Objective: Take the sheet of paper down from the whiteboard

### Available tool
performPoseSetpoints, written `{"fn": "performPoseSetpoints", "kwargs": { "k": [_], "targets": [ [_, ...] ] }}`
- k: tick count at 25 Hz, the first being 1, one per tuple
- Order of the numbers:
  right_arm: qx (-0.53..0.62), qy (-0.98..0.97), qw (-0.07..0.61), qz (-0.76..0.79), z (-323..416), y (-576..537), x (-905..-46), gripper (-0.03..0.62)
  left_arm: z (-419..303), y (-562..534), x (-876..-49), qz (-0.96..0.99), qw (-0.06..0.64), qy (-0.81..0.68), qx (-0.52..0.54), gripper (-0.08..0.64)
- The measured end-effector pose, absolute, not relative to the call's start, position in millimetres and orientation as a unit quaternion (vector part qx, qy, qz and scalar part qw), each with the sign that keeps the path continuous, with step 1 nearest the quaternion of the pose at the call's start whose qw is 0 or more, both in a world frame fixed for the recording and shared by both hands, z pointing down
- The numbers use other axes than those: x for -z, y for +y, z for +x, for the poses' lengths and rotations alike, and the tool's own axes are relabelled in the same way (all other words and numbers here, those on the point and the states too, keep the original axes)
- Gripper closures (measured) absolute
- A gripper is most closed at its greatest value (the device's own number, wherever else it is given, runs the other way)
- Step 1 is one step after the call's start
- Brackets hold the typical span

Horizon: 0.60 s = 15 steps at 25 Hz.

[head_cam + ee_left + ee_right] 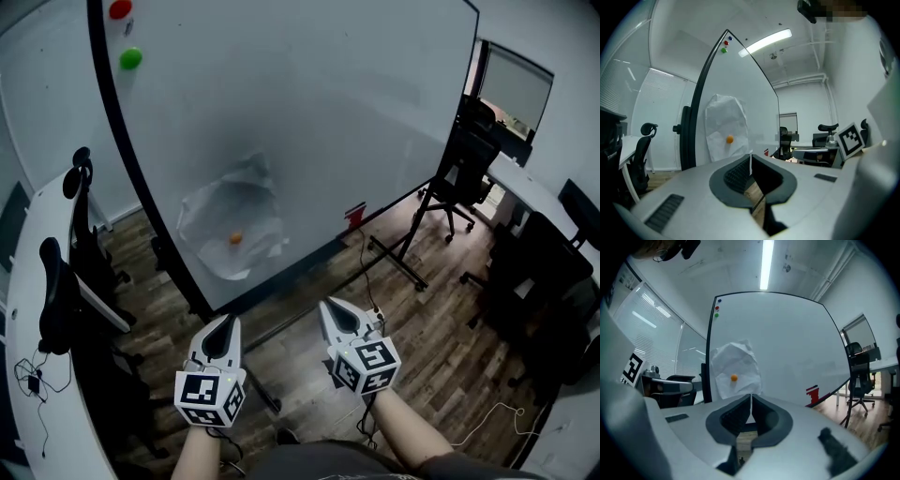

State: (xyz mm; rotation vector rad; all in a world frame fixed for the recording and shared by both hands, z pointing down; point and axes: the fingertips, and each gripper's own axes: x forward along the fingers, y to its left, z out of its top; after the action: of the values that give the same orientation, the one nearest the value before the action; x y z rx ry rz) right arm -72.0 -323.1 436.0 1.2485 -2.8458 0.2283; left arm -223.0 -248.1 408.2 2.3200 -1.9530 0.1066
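2 grippers, both shut tight with nothing between the jaws: left gripper (229,322) and right gripper (327,306) are side by side low in the head view, both pointing at the whiteboard (356,112) and both well apart from it. 1 sheet of paper (232,230), white and crumpled, hangs on the whiteboard in its lower left part, near the left edge and just above the bottom edge. 1 orange magnet (235,238) sits on the sheet about mid-height, pinning it to the board. 2 more magnets, red magnet (120,9) and green magnet (130,58), are near the board's top left corner, clear of the sheet. 1 small red item (355,215) sits at the bottom edge, right of the sheet; cannot tell what it is. The board stands tilted on a black wheeled stand (403,253) over a wood floor (441,328). Black office chairs (80,244) and a white desk (28,281) are to the left.
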Motion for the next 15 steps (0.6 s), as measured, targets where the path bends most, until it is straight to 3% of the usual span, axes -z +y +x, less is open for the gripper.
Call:
{"fn": "performPoseSetpoints", "kwargs": {
  "k": [15],
  "targets": [
    [-0.058,-0.910,0.043,0.408,-102,-384,-444,0.567,-249,-300,-410,0.766,0.046,-0.640,-0.048,0.535]
  ]
}}
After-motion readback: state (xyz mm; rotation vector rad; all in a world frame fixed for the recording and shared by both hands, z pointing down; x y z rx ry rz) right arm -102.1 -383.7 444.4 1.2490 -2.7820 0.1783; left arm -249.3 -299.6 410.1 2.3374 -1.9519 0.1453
